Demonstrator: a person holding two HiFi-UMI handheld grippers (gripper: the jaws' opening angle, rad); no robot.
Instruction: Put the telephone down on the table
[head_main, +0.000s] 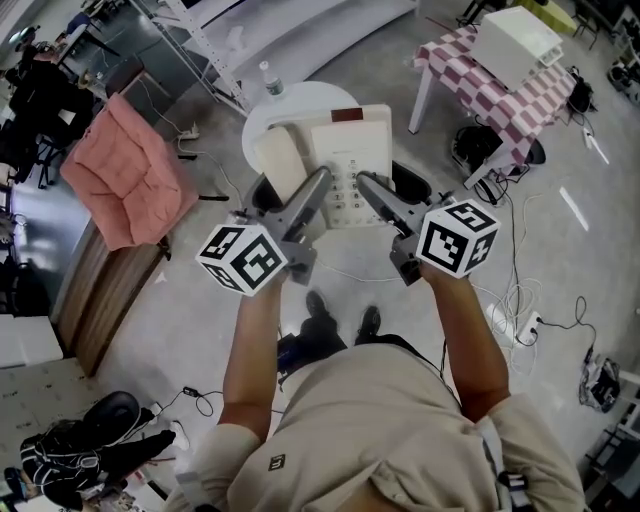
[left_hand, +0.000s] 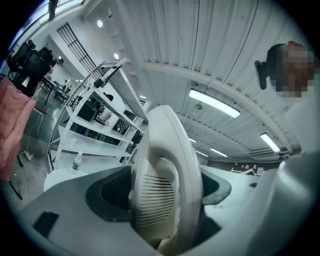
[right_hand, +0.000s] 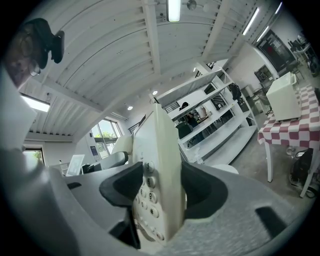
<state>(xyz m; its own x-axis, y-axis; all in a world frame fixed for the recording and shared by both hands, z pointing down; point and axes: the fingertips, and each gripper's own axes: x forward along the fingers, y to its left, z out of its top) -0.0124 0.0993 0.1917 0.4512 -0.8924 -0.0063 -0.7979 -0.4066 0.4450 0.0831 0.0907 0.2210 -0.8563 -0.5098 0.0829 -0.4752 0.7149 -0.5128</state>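
Note:
A cream telephone (head_main: 347, 160) with its handset (head_main: 280, 160) lying on its left side is held up over a small round white table (head_main: 290, 100). My left gripper (head_main: 316, 192) is shut on the handset (left_hand: 165, 185), whose slotted earpiece fills the left gripper view. My right gripper (head_main: 372, 192) is shut on the telephone's base (right_hand: 157, 175), with the keypad edge-on between its jaws. In the head view the phone hides the near part of the table. Whether the phone touches the table, I cannot tell.
A water bottle (head_main: 270, 78) stands at the table's far edge. A pink cushioned seat (head_main: 125, 170) is to the left. A checkered table (head_main: 500, 85) carrying a white box (head_main: 515, 40) is to the right. Cables and a power strip (head_main: 525, 325) lie on the floor.

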